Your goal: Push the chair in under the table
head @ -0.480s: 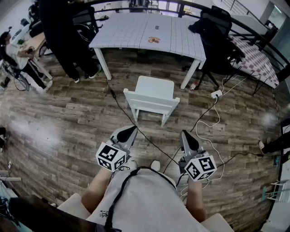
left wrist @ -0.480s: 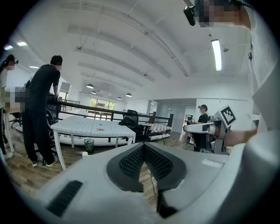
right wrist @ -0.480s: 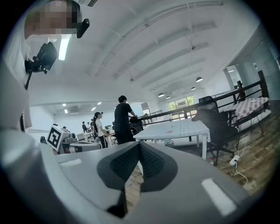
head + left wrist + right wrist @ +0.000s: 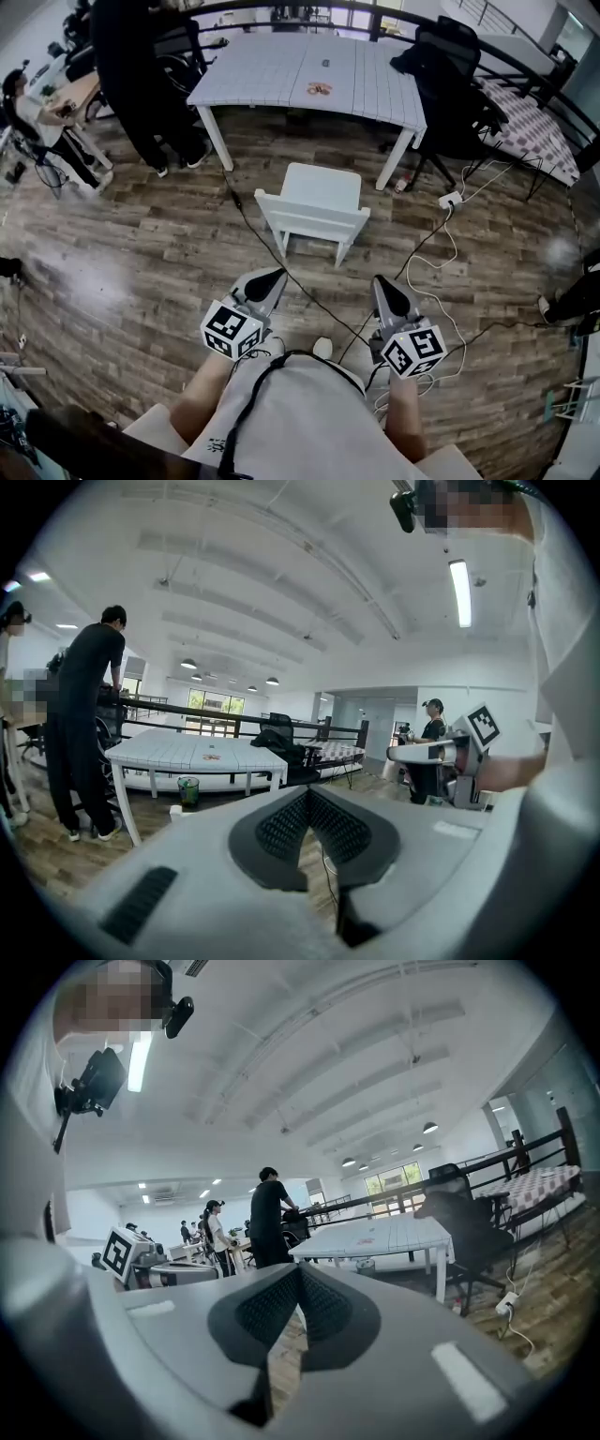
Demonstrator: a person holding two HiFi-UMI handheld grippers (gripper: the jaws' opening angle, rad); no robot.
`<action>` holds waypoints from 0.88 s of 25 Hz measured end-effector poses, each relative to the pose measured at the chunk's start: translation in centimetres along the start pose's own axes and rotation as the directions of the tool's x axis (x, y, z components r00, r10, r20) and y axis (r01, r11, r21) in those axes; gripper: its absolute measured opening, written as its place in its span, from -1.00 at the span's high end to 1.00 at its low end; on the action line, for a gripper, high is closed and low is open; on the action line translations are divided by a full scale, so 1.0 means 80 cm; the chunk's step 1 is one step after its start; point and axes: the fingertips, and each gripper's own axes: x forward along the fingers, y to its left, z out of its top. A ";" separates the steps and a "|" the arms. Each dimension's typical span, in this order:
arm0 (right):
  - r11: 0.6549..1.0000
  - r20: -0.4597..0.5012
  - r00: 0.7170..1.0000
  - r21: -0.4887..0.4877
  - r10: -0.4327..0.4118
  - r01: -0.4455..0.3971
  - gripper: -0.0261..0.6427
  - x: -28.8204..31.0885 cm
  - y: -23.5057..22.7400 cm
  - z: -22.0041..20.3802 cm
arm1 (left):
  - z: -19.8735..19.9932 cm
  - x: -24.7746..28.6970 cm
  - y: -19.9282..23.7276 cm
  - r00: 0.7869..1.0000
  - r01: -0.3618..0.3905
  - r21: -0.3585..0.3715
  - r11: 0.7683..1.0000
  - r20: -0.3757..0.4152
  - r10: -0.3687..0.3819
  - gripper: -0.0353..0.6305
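Observation:
A white chair (image 4: 317, 204) stands on the wood floor a step out from the white table (image 4: 281, 66), with its backrest (image 4: 315, 221) toward me. My left gripper (image 4: 273, 276) and right gripper (image 4: 382, 281) are both shut and empty, held side by side short of the backrest and apart from it. In the left gripper view the closed jaws of the left gripper (image 4: 307, 795) point toward the table (image 4: 192, 754). The right gripper (image 4: 298, 1274) also faces the table (image 4: 375, 1234). My own jaws hide the chair in both gripper views.
A person in black (image 4: 131, 75) stands at the table's left end. A black office chair (image 4: 450, 75) draped with dark cloth sits at its right end. A black cable (image 4: 281, 267) crosses the floor under the chair. A white power strip (image 4: 451, 199) with cords lies to the right.

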 end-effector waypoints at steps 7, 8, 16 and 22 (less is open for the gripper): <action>0.996 0.025 0.999 0.069 0.047 -0.049 0.90 -0.015 -0.014 0.000 | 0.000 0.009 -0.015 0.999 -0.032 -0.002 0.999 0.007 0.032 0.88; 0.995 0.014 0.999 0.084 0.045 -0.046 0.90 -0.017 -0.019 -0.003 | -0.001 0.011 -0.017 0.999 -0.037 -0.001 0.999 0.005 0.037 0.89; 0.988 -0.028 0.997 0.136 0.071 -0.067 0.90 -0.041 -0.054 -0.026 | -0.014 0.028 -0.056 0.999 -0.036 -0.016 0.999 0.000 0.036 0.88; 0.986 -0.053 0.991 0.121 0.124 -0.117 0.90 -0.053 -0.067 -0.035 | -0.026 0.030 -0.076 0.997 -0.068 0.009 0.998 -0.029 0.068 0.87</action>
